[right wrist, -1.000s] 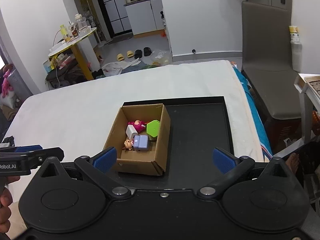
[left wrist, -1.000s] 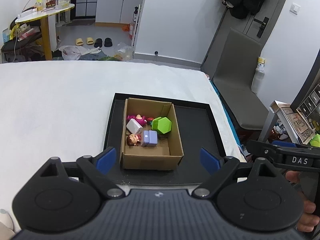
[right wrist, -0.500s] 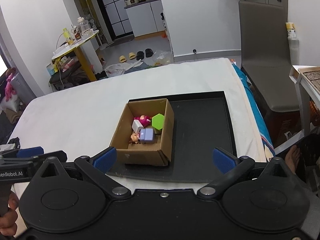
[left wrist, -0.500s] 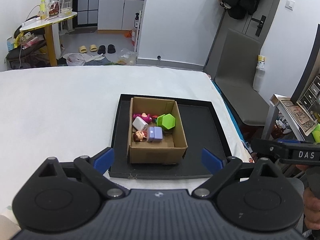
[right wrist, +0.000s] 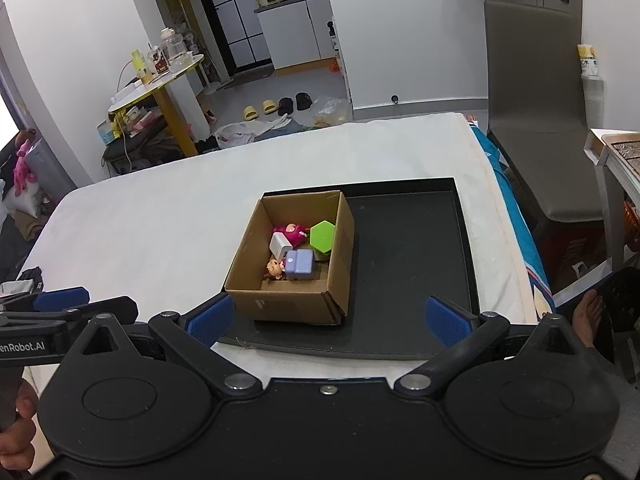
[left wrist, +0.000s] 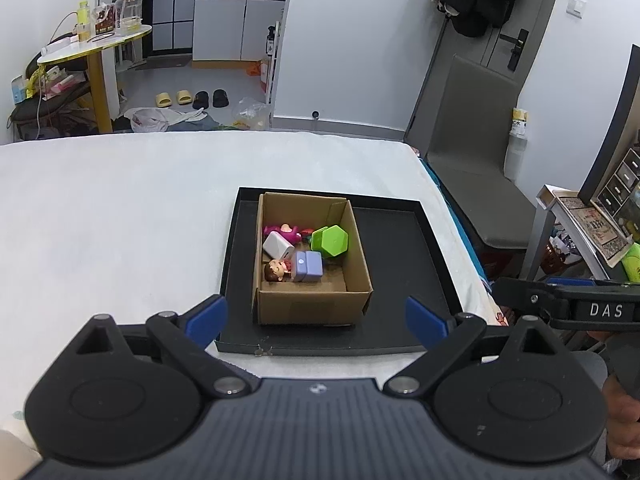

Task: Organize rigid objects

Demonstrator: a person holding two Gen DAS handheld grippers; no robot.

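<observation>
Glossy green hexagonal block (left wrist: pixel 330 241) in corrugated cardboard box (left wrist: pixel 312 306); both hand-held grippers (left wrist: pixel 316 316) (right wrist: pixel 327 318) agape, empty.

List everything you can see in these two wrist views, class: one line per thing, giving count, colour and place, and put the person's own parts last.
Cardboard box: 1, brown, open, on the tray's left part.
Tray: 1, black, on the white surface.
Hexagonal block: 1, green, in the box, back right.
Rectangular block: 1, lavender, in the box, front.
Doll figure: 1, brown-haired, left of the lavender block.
White block: 1, in the box, left.
Pink toy: 1, at the back of the box.
Chair: 1, grey, right of the surface.
Left gripper: 1, black with blue pads, open, empty.
Right gripper: 1, same colours, open, empty.
</observation>
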